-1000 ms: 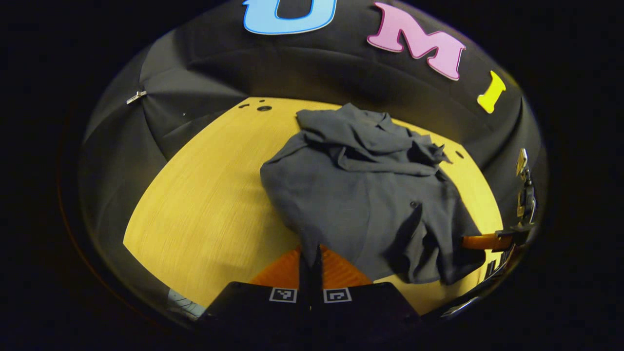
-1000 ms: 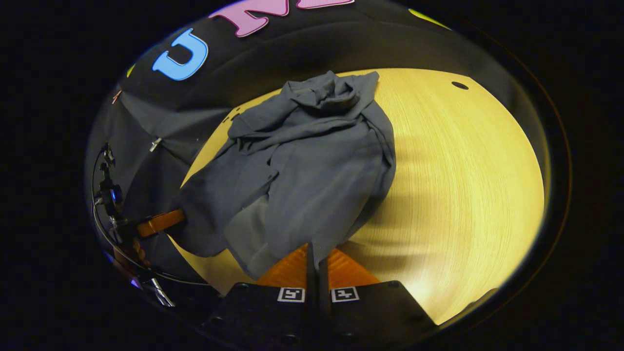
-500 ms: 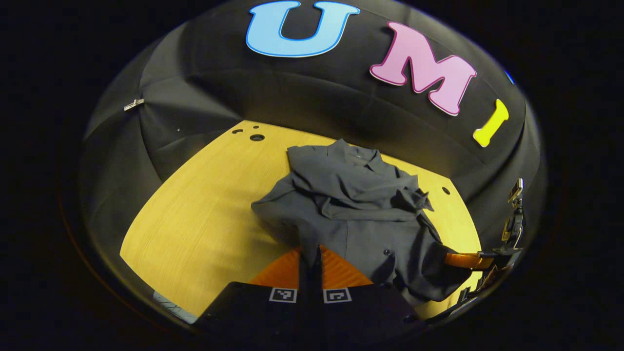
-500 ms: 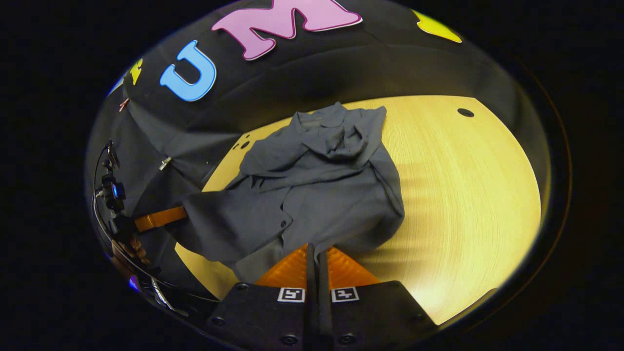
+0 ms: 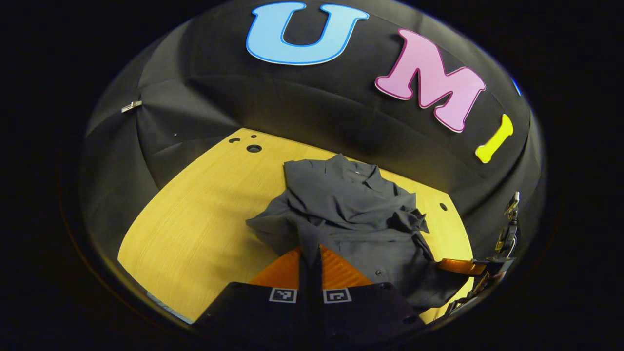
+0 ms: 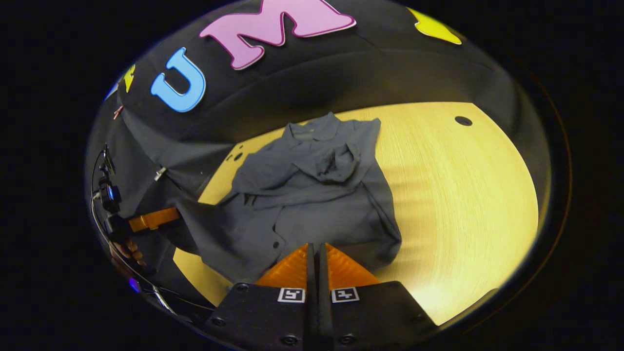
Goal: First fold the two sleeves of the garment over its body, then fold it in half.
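- A dark grey button-front shirt (image 5: 351, 214) of thin cloth is lying rumpled on the yellow wood-grain tabletop (image 5: 195, 214), its collar pointing toward the black cloth wall (image 5: 302, 107) and its hem end nearest the two grippers.
- Both sleeves are sitting bunched over the shirt's chest, crossing below the collar in loose folds.
- In the left gripper view, the left gripper (image 5: 310, 253) is pinching the near edge of the shirt; its two fingers are pressed together with grey cloth running in between them.
- In the right gripper view, the right gripper (image 6: 317, 251) is gripping the hem at the other corner in the same way, fingers closed on the fabric with hardly a gap.
- In the right gripper view, the shirt (image 6: 312, 195) is spreading from the fingers up to the collar, with a lower corner hanging off toward the left gripper (image 6: 168, 217), where a hand (image 6: 127, 251) is holding that tool.
- In the left gripper view, the right gripper (image 5: 451, 265) is showing at the far right, touching the shirt's edge.
- Small round holes (image 5: 253, 147) are dotting the tabletop near the wall, well apart from the shirt.
- A small metal clip (image 5: 131, 105) is fastening the wall cloth at the left.
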Demonstrator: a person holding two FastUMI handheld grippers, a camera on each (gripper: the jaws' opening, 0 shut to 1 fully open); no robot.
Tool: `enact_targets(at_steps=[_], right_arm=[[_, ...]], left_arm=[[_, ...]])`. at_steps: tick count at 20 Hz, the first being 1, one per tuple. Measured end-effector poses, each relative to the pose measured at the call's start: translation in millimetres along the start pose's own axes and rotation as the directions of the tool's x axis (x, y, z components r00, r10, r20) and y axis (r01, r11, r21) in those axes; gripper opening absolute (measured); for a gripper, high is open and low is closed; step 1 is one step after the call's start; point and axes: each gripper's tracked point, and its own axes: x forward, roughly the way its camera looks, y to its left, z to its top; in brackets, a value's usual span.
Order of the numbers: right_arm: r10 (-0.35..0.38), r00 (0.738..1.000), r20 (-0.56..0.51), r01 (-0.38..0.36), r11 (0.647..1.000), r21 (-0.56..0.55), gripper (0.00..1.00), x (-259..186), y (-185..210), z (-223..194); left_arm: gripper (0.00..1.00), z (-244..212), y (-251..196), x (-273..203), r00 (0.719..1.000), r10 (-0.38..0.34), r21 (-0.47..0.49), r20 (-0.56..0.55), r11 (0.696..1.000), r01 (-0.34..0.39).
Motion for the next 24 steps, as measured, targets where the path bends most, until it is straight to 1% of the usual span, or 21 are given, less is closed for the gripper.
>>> enact_targets(at_steps=[2,4,5,6,7,8,9,10,11,12,13,14,17,18,20,21,22,24], right_arm=[[-0.059,0.996,-0.059,0.057,0.997,-0.045,0.05,-2.8,-14.0,-27.4],[-0.079,0.99,-0.117,0.078,0.997,-0.019,0.05,-7.0,-16.8,-54.3],[-0.077,0.987,-0.142,0.079,0.997,0.012,0.09,-4.9,-16.3,-65.0],[-0.069,0.983,-0.17,0.076,0.996,0.038,0.16,-8.8,-12.0,-74.3],[-0.064,0.979,-0.195,0.073,0.996,0.041,0.4,-8.8,-10.7,-83.4],[-0.082,0.975,-0.206,0.09,0.996,0.028,0.64,-13.3,-13.3,-89.5],[-0.098,0.973,-0.208,0.102,0.995,0.008,0.63,-14.6,-15.6,-94.5],[-0.105,0.971,-0.213,0.107,0.994,-0.003,0.81,-18.2,-13.2,-96.8],[-0.117,0.969,-0.22,0.116,0.993,-0.017,0.82,-18.9,-12.5,-100.1],[-0.145,0.963,-0.225,0.139,0.989,-0.044,0.88,-18.7,-15.4,-105.3],[-0.187,0.958,-0.219,0.174,0.982,-0.077,0.95,-19.2,-20.9,-106.9],[-0.222,0.951,-0.216,0.204,0.973,-0.104,0.94,-17.0,-26.2,-110.5],[-0.256,0.932,-0.256,0.227,0.964,-0.138,0.94,-12.3,-23.8,-129.5],[-0.278,0.933,-0.228,0.245,0.956,-0.161,0.94,-11.3,-24.7,-125.2],[-0.331,0.919,-0.215,0.28,0.931,-0.236,0.91,-10.7,-29.2,-127.4],[-0.327,0.921,-0.21,0.264,0.923,-0.279,0.89,-7.2,-25.4,-127.3],[-0.314,0.929,-0.197,0.248,0.921,-0.3,0.89,-4.8,-17.9,-126.0],[-0.286,0.943,-0.169,0.227,0.926,-0.301,0.56,7.1,-6.2,-121.1]], left_arm=[[0.06,-9.6,1.7,1.8,1.0,0.007,0.002,-0.013,1.0,-0.006],[0.06,-18.4,2.2,3.4,1.0,0.007,-0.005,-0.03,1.0,-0.007],[0.06,-22.0,1.3,3.8,0.999,0.005,-0.007,-0.035,1.0,-0.006],[0.06,-23.0,1.0,3.5,0.999,0.004,-0.003,-0.038,1.0,-0.004],[0.06,-23.8,0.8,4.7,0.999,0.004,0.005,-0.037,1.0,-0.004],[0.06,-23.5,0.0,3.9,0.999,0.003,0.013,-0.036,1.0,-0.002],[0.06,-24.7,-0.7,3.9,0.999,0.001,0.022,-0.036,1.0,-0.001],[0.02,-24.9,-1.1,3.2,0.999,0.001,0.03,-0.036,1.0,0.0],[0.02,-26.6,-0.5,3.4,0.999,0.001,0.036,-0.039,0.999,0.001],[0.06,-27.6,-1.7,3.4,0.999,-0.001,0.038,-0.042,0.999,0.003],[0.06,-29.1,-2.2,4.5,0.999,-0.004,0.039,-0.047,0.999,0.006],[0.06,-30.3,-3.1,3.5,0.999,-0.007,0.042,-0.051,0.999,0.009],[0.06,-31.4,-4.3,4.3,0.998,-0.013,0.056,-0.059,0.998,0.016],[0.06,-31.4,-5.3,2.9,0.998,-0.015,0.062,-0.059,0.998,0.018],[0.06,-31.1,-7.1,1.0,0.998,-0.021,0.071,-0.059,0.997,0.025],[0.06,-32.2,-7.6,0.9,0.998,-0.025,0.071,-0.06,0.997,0.029],[0.06,-32.8,-8.9,0.0,0.998,-0.03,0.067,-0.061,0.997,0.034],[0.06,-33.2,-11.6,0.3,0.997,-0.041,0.054,-0.061,0.998,0.044]])
